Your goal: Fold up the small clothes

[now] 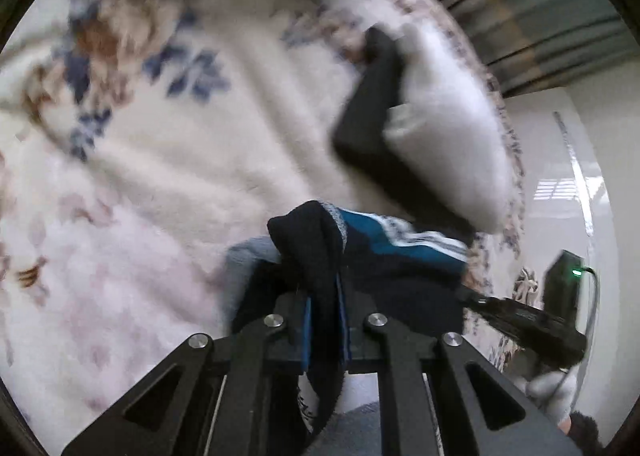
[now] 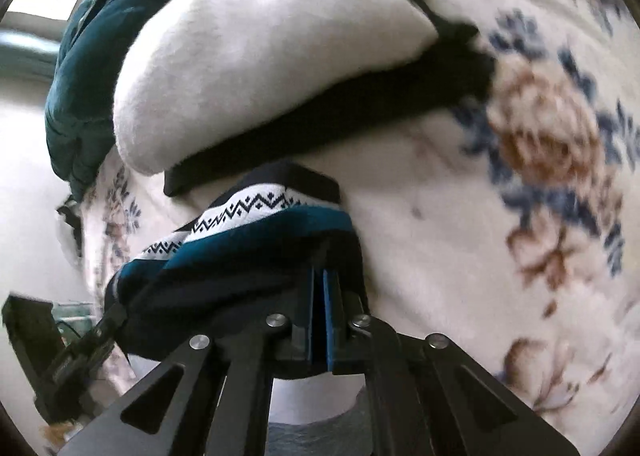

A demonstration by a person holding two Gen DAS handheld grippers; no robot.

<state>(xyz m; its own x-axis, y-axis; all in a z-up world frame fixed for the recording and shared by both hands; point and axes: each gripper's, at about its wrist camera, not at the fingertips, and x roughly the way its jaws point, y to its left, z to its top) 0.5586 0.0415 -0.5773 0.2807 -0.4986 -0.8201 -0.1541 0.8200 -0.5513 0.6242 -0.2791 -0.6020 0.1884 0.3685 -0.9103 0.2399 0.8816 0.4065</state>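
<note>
A small dark navy garment (image 1: 400, 256) with a teal band and a white zigzag-patterned stripe is held between both grippers above a floral blanket (image 1: 160, 136). My left gripper (image 1: 324, 288) is shut on a bunched navy edge of it. In the right wrist view the same garment (image 2: 248, 232) hangs to the left of my right gripper (image 2: 320, 288), which is shut on its navy edge. The garment hides both pairs of fingertips.
A folded white cloth with a black layer under it (image 1: 432, 128) lies on the blanket just beyond the garment; it also shows in the right wrist view (image 2: 260, 56). A teal cushion (image 2: 88, 68) lies behind. The other gripper's body (image 1: 532, 324) shows at right. Curtains (image 1: 540, 8) hang beyond.
</note>
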